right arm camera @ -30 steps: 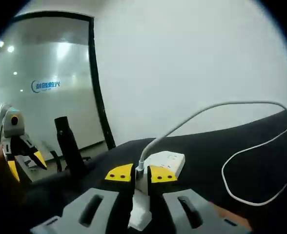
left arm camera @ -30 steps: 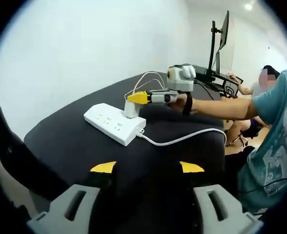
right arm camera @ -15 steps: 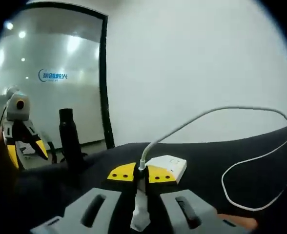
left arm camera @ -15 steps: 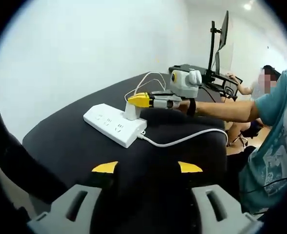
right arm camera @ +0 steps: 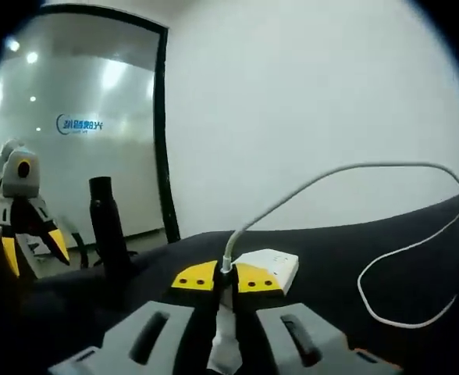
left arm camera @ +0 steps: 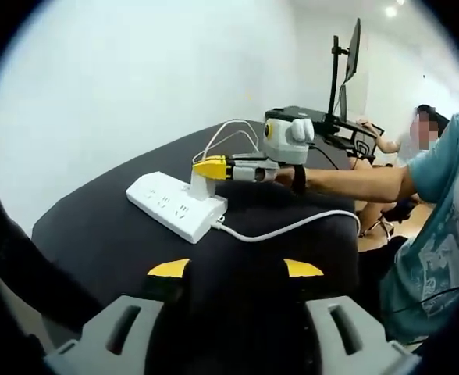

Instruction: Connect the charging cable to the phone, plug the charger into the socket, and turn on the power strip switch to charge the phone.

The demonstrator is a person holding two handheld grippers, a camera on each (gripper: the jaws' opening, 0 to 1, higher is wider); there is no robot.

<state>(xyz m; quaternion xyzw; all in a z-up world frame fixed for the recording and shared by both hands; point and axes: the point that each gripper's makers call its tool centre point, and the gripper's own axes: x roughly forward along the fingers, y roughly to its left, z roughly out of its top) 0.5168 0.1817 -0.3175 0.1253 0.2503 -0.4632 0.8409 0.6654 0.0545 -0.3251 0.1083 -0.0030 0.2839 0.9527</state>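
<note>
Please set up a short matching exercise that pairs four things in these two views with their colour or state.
Things:
1. power strip
2. charger
3. left gripper
4. table

States:
A. black top
B. white, lying flat on the table
C. jaws apart, holding nothing
D. pinched between the right gripper's yellow tips, standing on the strip

Pairs: 1-B, 2-D, 3-C, 4-A

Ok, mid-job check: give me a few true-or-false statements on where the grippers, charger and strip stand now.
1. The right gripper is shut on the white charger block. True.
2. The charger stands on the white rectangular power strip. True.
3. The left gripper grips the thin white charging cable. False: its jaws are open and empty above the black table.
4. The power strip lies on the floor. False: it lies on the black table.
</note>
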